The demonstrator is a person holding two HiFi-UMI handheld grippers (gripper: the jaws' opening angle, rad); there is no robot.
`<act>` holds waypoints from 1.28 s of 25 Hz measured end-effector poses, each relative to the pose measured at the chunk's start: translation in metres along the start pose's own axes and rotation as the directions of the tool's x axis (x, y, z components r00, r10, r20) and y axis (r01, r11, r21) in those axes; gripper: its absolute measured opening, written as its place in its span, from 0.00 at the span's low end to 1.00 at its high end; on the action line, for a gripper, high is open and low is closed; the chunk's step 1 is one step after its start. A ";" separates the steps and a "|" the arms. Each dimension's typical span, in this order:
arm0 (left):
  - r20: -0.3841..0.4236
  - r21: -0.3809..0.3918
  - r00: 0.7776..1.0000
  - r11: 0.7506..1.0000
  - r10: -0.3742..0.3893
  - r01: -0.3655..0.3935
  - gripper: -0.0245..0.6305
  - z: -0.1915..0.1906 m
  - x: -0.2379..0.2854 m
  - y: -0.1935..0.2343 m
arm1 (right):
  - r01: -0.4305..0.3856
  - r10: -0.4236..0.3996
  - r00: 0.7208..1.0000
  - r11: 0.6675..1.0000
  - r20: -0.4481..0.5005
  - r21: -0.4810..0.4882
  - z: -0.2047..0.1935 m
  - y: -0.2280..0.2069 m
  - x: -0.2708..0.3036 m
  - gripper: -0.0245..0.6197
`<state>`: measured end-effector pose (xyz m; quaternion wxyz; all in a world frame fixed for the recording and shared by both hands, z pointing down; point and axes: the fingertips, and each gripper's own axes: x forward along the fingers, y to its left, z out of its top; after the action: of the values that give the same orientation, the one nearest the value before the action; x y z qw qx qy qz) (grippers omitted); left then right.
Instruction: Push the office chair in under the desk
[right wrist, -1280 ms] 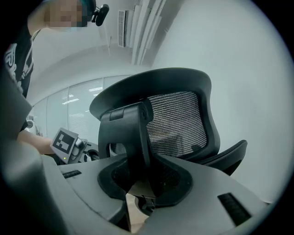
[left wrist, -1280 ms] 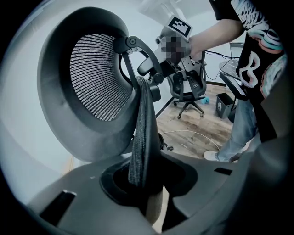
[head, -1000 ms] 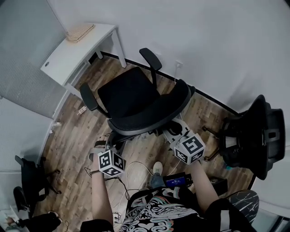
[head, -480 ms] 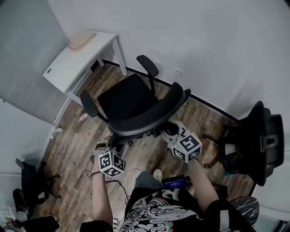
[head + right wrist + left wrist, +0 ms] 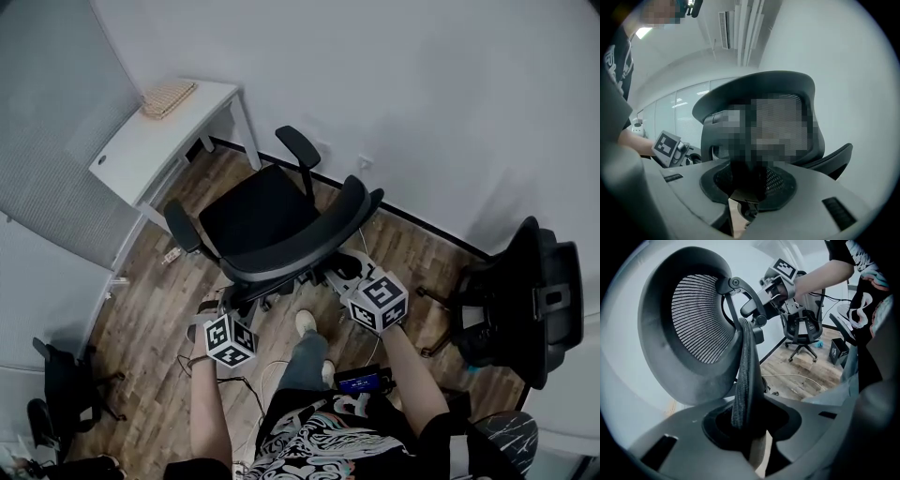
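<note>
Rolling up and left across the head view, the chair (image 5: 258,211) now sits a little closer to the desk (image 5: 127,150), and my shoe (image 5: 305,322) has stepped forward onto the wood floor (image 5: 155,291) behind it. My left gripper (image 5: 749,425) is half closed, pinching the thin mesh edge of the backrest (image 5: 309,239) at its lower-left end. My right gripper (image 5: 750,187) clamps the same rim at its upper-right end, jaws narrowed onto it. The chair stands in the middle of the head view, not yet under the desk, its seat front facing the upper left with the near armrest (image 5: 183,227) just beside the desk's lower corner. From both grippers the desk lies beyond the seat, toward the upper left, so the push should run along the chair's back-to-front line. My left gripper is the nearer to the desk, and I judge the right side must travel further to square the chair up. No brand or label is readable; the marker cubes carry only black-and-white squares, and the small blue screen (image 5: 361,378) near my waist is too small to read.
</note>
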<state>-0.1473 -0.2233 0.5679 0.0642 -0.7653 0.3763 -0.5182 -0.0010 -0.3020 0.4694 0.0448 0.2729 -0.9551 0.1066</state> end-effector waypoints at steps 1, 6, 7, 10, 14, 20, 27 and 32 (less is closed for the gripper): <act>0.000 0.000 1.000 1.000 0.003 -0.003 0.24 0.000 0.001 0.001 | -0.001 0.001 1.000 1.000 0.001 0.000 0.001 -0.001 0.001 0.19; -0.006 -0.004 1.000 1.000 0.011 -0.011 0.23 0.003 0.006 0.007 | -0.011 0.011 1.000 1.000 0.004 0.002 0.002 -0.009 0.006 0.19; -0.008 -0.005 1.000 1.000 0.014 -0.014 0.23 0.004 0.008 0.007 | -0.011 0.011 1.000 1.000 0.009 0.003 0.002 -0.012 0.006 0.19; -0.010 -0.006 1.000 1.000 0.019 -0.019 0.23 0.010 0.013 0.009 | -0.020 0.020 1.000 1.000 0.014 0.003 0.003 -0.020 0.007 0.19; -0.010 0.001 0.999 0.999 0.045 -0.045 0.23 0.015 0.017 0.013 | -0.026 0.026 0.999 1.000 0.018 0.005 0.007 -0.028 0.011 0.19; -0.008 0.003 0.998 0.998 0.060 -0.060 0.23 0.018 0.028 0.024 | -0.030 0.030 0.999 1.000 0.035 0.007 0.010 -0.042 0.020 0.19; -0.016 -0.012 0.997 0.998 0.069 -0.069 0.23 0.013 0.037 0.046 | -0.045 0.045 0.998 0.999 0.038 -0.001 0.018 -0.052 0.043 0.19; -0.021 -0.020 0.997 0.997 0.073 -0.073 0.23 0.013 0.048 0.060 | -0.059 0.059 0.998 0.998 0.038 -0.001 0.022 -0.065 0.059 0.19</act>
<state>-0.1587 -0.3005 0.5681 0.0713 -0.7463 0.4100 -0.5195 -0.0176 -0.3907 0.4685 0.0233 0.2466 -0.9633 0.1029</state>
